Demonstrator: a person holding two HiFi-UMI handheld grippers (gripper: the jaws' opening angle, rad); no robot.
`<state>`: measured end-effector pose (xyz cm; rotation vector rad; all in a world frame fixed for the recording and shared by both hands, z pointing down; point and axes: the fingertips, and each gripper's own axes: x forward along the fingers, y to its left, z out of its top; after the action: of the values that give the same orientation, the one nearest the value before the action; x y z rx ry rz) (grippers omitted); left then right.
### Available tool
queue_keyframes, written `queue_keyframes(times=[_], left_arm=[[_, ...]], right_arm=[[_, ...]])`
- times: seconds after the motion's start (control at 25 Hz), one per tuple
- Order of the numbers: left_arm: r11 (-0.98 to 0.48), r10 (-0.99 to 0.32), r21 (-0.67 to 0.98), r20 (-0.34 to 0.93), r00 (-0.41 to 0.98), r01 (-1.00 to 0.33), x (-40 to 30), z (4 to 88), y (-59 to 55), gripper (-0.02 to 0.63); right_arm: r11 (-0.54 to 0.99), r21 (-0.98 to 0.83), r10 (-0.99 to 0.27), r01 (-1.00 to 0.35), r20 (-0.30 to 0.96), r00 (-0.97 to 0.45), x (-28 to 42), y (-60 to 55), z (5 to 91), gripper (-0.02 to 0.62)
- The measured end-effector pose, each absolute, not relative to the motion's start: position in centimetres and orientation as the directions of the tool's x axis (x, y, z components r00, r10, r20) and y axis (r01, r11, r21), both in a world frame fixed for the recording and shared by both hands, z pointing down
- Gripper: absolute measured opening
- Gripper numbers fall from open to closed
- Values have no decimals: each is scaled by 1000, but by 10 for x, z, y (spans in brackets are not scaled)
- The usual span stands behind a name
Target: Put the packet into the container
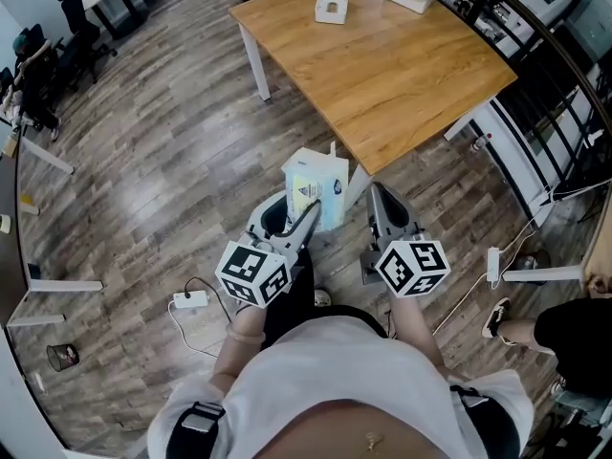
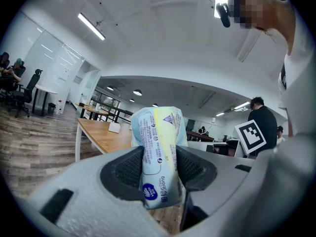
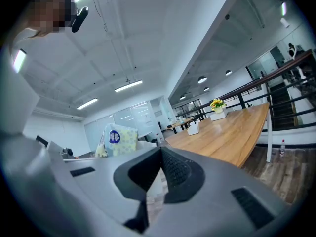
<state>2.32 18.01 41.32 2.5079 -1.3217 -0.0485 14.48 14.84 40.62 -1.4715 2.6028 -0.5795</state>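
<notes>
Head view: the tissue packet (image 1: 318, 187) stands upright in the left gripper (image 1: 308, 213), over the floor and short of the table (image 1: 402, 84). A white box (image 1: 332, 6) at the table's far end is probably the container.
Left gripper view: the pads (image 2: 131, 169) pinch the tissue packet at mid-height. A firm squeeze and a level carry suit the trip to the table.
Right gripper view: the right gripper (image 3: 159, 169) has its jaws together on nothing and is held level beside the other.

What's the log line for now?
left tongs: shut on tissue packet | right tongs: shut, empty | wooden table: ahead
</notes>
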Motion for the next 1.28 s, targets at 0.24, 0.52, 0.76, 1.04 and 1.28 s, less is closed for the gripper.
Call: queue_keyframes(times=[0.24,0.52,0.76,1.04,1.28], left_arm=[[-527,-809,299,110,578,-795,11,414,146,189],[-537,-801,312,101,590,-783,-11,405,96,189],[-555,-786,320,101,610,-768,-29,399,48,190],[-579,-775,302,85,626,-757,-45,395,14,189],[-577,-773,311,89,628,-755,-73,393,-30,190]], right_arm=[[442,-378,-849,-813,116,-516,134,115,409,12],[432,-367,-857,-824,118,-501,113,67,397,12],[402,-362,-872,-841,127,-472,98,26,391,12],[390,-354,-886,-850,106,-451,83,-8,386,12],[399,-357,-878,-845,116,-464,50,-52,385,12]])
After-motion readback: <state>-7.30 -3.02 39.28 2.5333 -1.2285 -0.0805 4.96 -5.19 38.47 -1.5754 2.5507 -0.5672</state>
